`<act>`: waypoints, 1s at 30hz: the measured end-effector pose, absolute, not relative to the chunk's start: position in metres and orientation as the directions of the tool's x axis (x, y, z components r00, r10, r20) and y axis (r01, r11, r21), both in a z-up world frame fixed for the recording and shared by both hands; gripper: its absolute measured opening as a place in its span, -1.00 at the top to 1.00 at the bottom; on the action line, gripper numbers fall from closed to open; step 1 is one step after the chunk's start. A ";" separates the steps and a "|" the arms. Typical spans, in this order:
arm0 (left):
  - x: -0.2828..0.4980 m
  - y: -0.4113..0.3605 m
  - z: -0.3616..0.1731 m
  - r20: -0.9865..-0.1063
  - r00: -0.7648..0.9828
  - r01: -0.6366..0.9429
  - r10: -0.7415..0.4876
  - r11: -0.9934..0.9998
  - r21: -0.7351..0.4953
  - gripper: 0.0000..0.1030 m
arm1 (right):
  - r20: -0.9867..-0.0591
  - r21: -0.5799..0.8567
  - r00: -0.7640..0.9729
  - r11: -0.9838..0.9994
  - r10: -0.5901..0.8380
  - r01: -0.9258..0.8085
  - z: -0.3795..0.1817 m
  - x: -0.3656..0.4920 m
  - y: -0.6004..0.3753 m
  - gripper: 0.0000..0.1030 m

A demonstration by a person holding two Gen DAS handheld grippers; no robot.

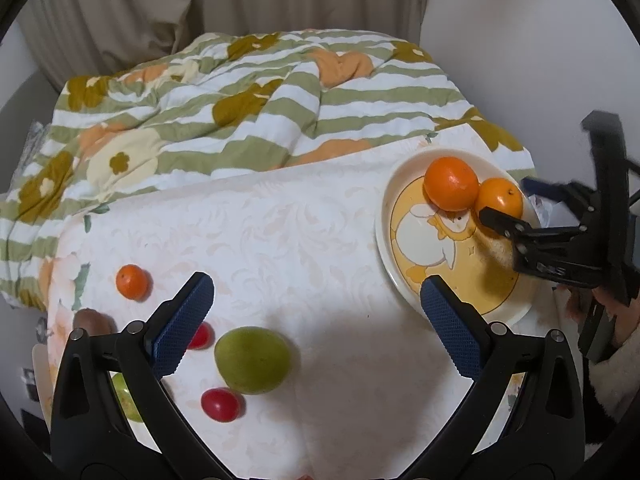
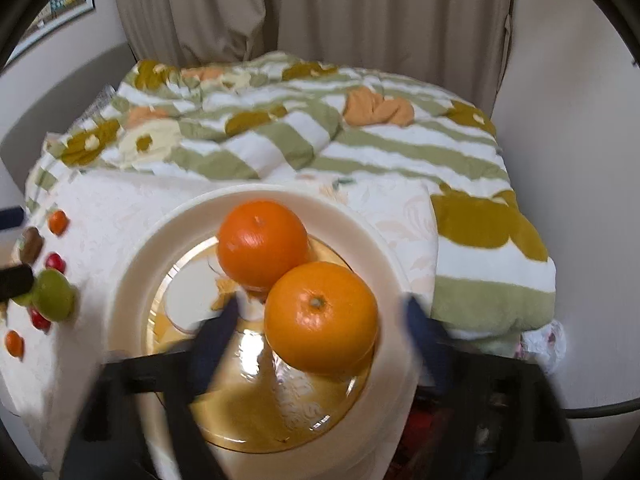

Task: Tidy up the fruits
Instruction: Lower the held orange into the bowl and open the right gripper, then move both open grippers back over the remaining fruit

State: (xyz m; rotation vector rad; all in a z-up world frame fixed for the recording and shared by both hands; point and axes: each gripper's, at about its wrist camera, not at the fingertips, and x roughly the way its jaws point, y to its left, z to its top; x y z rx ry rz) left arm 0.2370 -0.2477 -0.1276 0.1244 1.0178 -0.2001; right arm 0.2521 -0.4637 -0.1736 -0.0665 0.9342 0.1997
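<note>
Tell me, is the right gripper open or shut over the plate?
Open. The right gripper has its blue fingers spread either side of the nearer orange on the plate, without touching it.

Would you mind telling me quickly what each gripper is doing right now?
Left gripper: open, holding nothing, above the table.
Right gripper: open around the nearer orange on the plate, not gripping it.

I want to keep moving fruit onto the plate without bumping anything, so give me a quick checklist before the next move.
1. Left gripper open and empty: ok.
2. Right gripper open, astride the near orange: ok.
3. Near orange released or gripped: cannot tell, view blurred.
4. Plate has free room: ok.
5. Green fruit in front of left gripper, unblocked: ok.
6. Tomato close beside green fruit: not ok.
</note>
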 end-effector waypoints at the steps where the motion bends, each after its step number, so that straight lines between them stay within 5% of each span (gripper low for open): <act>1: 0.236 -0.248 -0.127 -0.853 0.510 0.222 -0.107 0.975 0.011 -1.00 | -0.798 0.038 0.583 0.978 0.154 -0.206 -0.170 0.251 -0.463 -0.99; 30: 0.157 -0.217 -0.038 -0.759 0.633 0.186 -0.149 0.982 -0.038 -1.00 | -0.746 0.002 0.662 0.995 0.070 -0.103 -0.062 0.172 -0.473 -0.99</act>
